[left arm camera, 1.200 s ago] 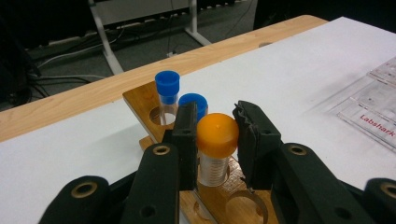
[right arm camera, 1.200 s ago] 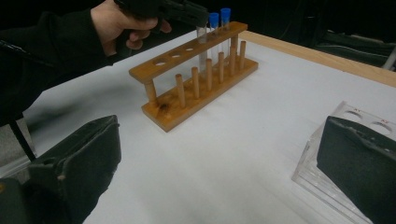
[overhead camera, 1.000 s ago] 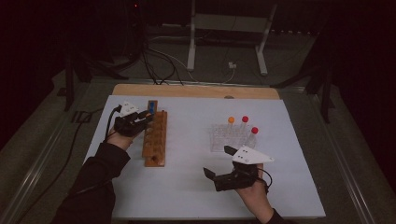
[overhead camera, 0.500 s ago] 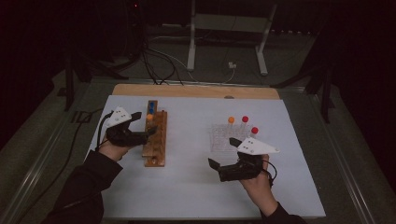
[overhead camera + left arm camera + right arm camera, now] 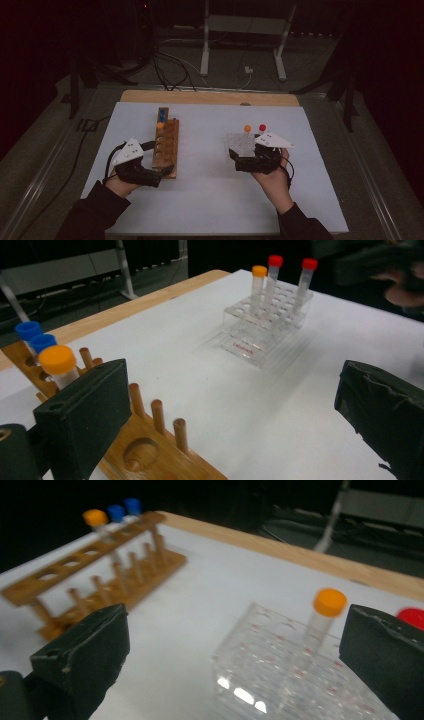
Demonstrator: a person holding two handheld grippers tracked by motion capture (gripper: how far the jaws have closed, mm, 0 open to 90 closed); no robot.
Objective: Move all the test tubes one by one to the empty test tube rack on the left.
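Note:
A wooden rack lies left of centre on the white mat, with two blue-capped tubes and an orange-capped tube at its far end. My left gripper is open at the rack's near end, and its left jaw stands beside the rack's pegs. To the right, a clear plastic rack holds an orange-capped tube and two red-capped tubes. My right gripper is open at the near side of the clear rack, with nothing between its jaws.
The white mat covers the table; a strip of bare wood shows along its far edge. Cables and a metal stand lie on the dark floor beyond. A cable trails from the left gripper.
My left gripper has pulled back from the far end of the wooden rack to its near end. My right gripper has moved forward to the clear rack.

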